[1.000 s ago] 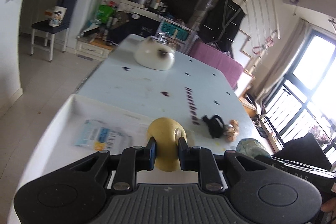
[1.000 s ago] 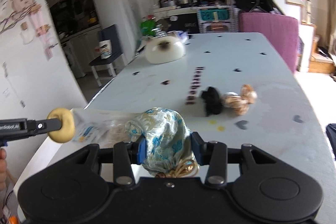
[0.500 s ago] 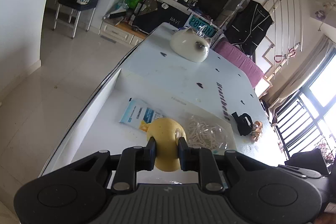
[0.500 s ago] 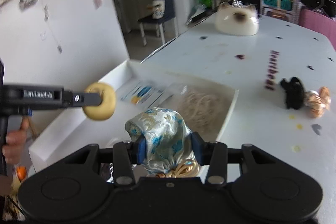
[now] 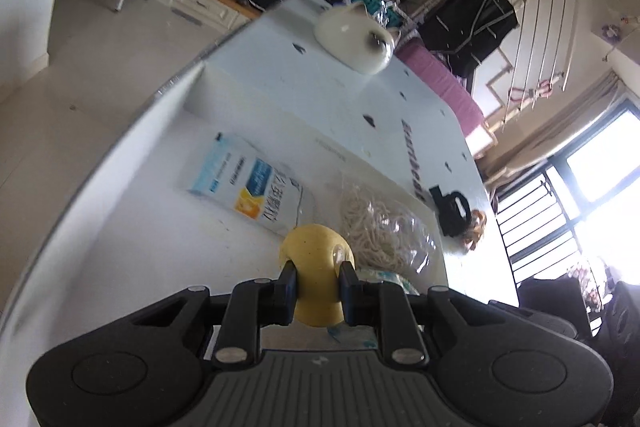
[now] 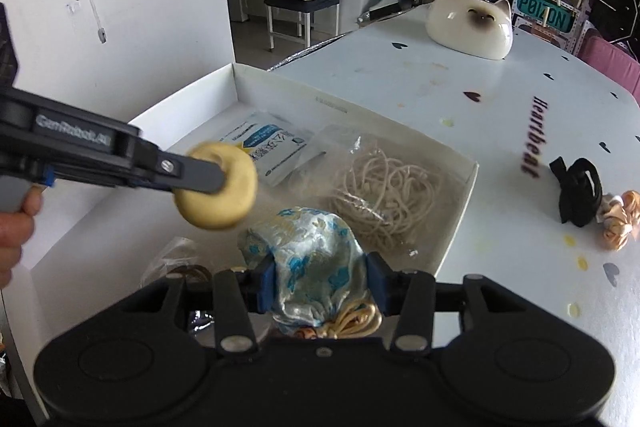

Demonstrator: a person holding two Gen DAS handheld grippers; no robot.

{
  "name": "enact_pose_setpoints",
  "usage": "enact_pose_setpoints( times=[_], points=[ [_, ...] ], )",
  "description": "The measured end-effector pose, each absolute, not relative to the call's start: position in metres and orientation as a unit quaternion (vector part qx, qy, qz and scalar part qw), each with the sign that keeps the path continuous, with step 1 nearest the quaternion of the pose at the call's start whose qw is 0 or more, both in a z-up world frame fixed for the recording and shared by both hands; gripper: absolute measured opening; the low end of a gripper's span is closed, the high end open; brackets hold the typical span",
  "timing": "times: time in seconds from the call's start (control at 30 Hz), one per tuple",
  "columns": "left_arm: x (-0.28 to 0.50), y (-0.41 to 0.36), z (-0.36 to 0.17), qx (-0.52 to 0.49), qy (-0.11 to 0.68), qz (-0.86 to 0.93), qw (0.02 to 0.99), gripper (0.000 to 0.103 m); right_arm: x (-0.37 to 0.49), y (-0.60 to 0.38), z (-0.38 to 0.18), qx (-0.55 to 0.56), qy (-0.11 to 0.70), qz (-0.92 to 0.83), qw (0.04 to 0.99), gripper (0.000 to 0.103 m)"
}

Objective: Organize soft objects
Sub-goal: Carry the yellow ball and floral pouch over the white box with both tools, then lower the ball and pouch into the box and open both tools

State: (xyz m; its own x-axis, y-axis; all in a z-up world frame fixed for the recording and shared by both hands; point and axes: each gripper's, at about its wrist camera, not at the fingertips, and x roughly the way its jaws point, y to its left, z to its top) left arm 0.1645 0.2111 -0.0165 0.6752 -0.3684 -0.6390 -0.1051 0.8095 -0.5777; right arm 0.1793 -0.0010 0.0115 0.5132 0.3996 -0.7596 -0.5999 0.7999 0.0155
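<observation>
My left gripper (image 5: 318, 285) is shut on a yellow foam ring (image 5: 316, 267) and holds it above the white box (image 5: 168, 107). In the right wrist view the ring (image 6: 218, 197) hangs over the box (image 6: 460, 207), with the left gripper's arm entering from the left. My right gripper (image 6: 320, 285) is shut on a blue-and-white satin pouch (image 6: 316, 263) with a gold cord, above the box's near part. A black scrunchie (image 6: 578, 193) and a peach scrunchie (image 6: 620, 219) lie on the table right of the box.
Inside the box lie a blue-and-white packet (image 6: 266, 147), a clear bag of cream cord (image 6: 384, 191) and a small bag at the near left (image 6: 180, 267). A white cat-shaped ornament (image 6: 470, 23) stands far back on the table.
Both grippers have moved left from above the table to above the box, each still holding its object. The left gripper has tilted.
</observation>
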Motion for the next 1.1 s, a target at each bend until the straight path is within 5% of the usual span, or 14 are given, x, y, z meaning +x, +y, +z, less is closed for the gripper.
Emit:
enact_pose_setpoints(
  times=[0.43, 0.47, 0.57, 0.83, 1.1],
  points=[
    [0.165, 0.193, -0.02, -0.2, 0.408, -0.063, 0.889, 0.031, 0.178, 0.003, 0.011, -0.179, 0.368, 0.291, 0.865, 0.052],
    [0.165, 0.19, -0.019, -0.186, 0.407, -0.054, 0.893, 0.046, 0.177, 0.003, 0.011, -0.179, 0.369, 0.289, 0.865, 0.053],
    [0.162, 0.185, -0.016, -0.13, 0.399, -0.014, 0.908, 0.064, 0.178, 0.001, 0.011, -0.181, 0.368, 0.284, 0.867, 0.054],
    [0.159, 0.192, -0.014, -0.152, 0.392, -0.018, 0.907, 0.064, 0.176, -0.008, 0.018, -0.155, 0.364, 0.293, 0.871, 0.065],
    [0.152, 0.197, -0.002, -0.166, 0.373, -0.02, 0.912, 0.064, 0.171, -0.018, 0.028, -0.123, 0.36, 0.3, 0.875, 0.064]
  ],
)
